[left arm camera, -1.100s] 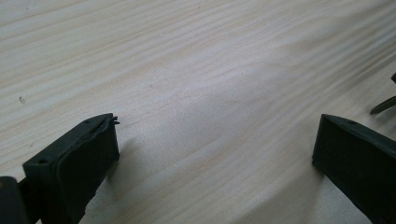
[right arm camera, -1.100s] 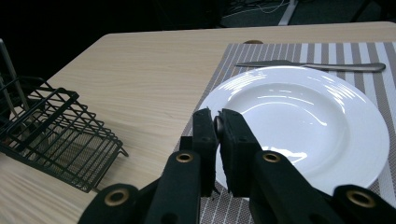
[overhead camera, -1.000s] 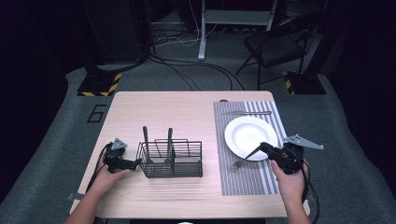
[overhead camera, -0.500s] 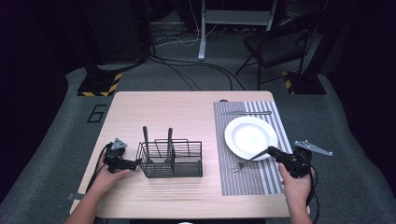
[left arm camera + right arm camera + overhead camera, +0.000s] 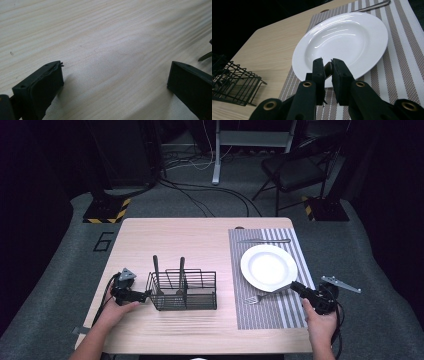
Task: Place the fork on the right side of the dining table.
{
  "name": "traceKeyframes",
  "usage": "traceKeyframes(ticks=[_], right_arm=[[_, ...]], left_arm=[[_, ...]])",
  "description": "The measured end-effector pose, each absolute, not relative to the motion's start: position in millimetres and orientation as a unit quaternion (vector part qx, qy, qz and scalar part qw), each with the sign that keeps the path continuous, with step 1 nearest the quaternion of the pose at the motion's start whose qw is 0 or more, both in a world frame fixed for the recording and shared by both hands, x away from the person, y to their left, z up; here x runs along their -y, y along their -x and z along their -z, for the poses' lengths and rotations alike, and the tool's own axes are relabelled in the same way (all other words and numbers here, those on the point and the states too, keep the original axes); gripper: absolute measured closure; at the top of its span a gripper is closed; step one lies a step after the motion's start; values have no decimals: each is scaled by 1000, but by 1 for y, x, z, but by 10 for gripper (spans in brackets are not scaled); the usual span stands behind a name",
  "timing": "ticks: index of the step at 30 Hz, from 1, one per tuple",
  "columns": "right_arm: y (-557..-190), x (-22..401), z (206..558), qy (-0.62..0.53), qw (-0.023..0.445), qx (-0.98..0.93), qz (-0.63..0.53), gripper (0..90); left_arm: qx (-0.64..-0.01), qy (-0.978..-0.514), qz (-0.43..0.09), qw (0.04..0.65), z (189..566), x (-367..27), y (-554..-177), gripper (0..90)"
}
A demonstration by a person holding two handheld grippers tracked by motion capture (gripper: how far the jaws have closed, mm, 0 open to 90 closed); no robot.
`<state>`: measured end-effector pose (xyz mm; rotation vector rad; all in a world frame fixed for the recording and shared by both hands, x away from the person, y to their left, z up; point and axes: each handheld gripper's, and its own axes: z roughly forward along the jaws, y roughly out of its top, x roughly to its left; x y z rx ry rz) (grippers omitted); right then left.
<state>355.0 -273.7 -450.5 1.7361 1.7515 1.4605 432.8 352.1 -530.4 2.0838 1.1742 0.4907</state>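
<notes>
A: Dark room, cables on grey floor; wooden table (image 5: 195, 245) carries a striped placemat (image 5: 287, 315) with a white plate (image 5: 269, 267) as landmark.

B: Tool states?

A: Right gripper (image 5: 296, 286), at the plate's near right edge, is pinched on the handle of a fork (image 5: 262, 296); the tines lie on the mat just in front of the plate. Left gripper (image 5: 145, 295), well left of the plate, has jaws spread on the tabletop beside the wire caddy (image 5: 184, 292), gripping nothing.

B: Containers?

A: The caddy holds two dark-handled utensils (image 5: 168, 270), upright. Plate is empty. A knife (image 5: 264, 240) lies behind the plate.

B: Progress?

A: Judged: knife placed, fork nearly set down, not released. The caddy's two pieces are left.
</notes>
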Motion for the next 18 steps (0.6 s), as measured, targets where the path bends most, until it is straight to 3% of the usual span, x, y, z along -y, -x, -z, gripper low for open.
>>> traceKeyframes(ticks=[18], right_arm=[[-355, 293, 474, -638, 105, -559, -519, 793]], left_arm=[[-454, -800, -188, 344, 531, -352, -433, 0]])
